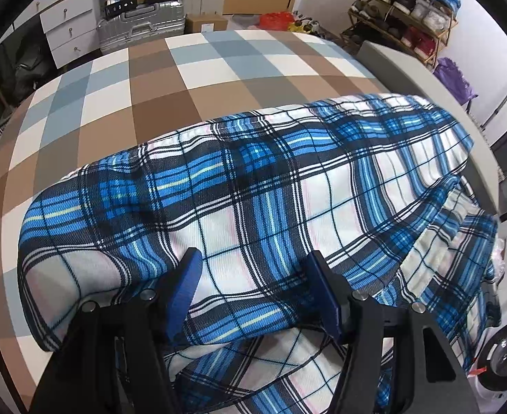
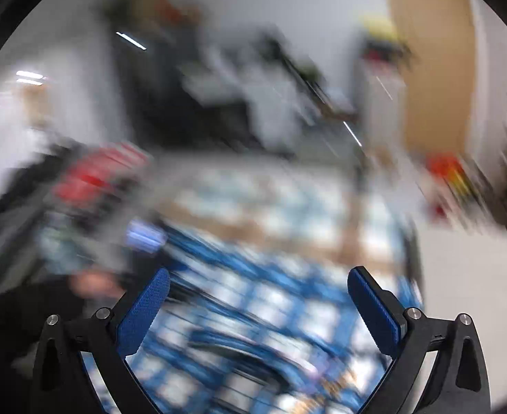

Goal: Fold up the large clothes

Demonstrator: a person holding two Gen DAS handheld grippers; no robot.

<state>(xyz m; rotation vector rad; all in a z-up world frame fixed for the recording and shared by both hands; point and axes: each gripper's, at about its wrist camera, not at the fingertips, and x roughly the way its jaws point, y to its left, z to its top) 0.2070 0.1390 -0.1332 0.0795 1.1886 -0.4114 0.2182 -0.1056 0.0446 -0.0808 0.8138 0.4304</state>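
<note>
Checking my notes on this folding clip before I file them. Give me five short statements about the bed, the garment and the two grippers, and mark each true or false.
1. The plaid garment is blue, white and black. True.
2. It lies on a bedcover of plain red. False: the cover is checked in brown, white and grey-blue.
3. The right gripper stands wide open with nothing pinched. True.
4. The left gripper is raised clear of the cloth. False: its fingers sit down against the garment, fabric between them.
5. A shoe rack stands beyond the bed's far corner. True.
</note>
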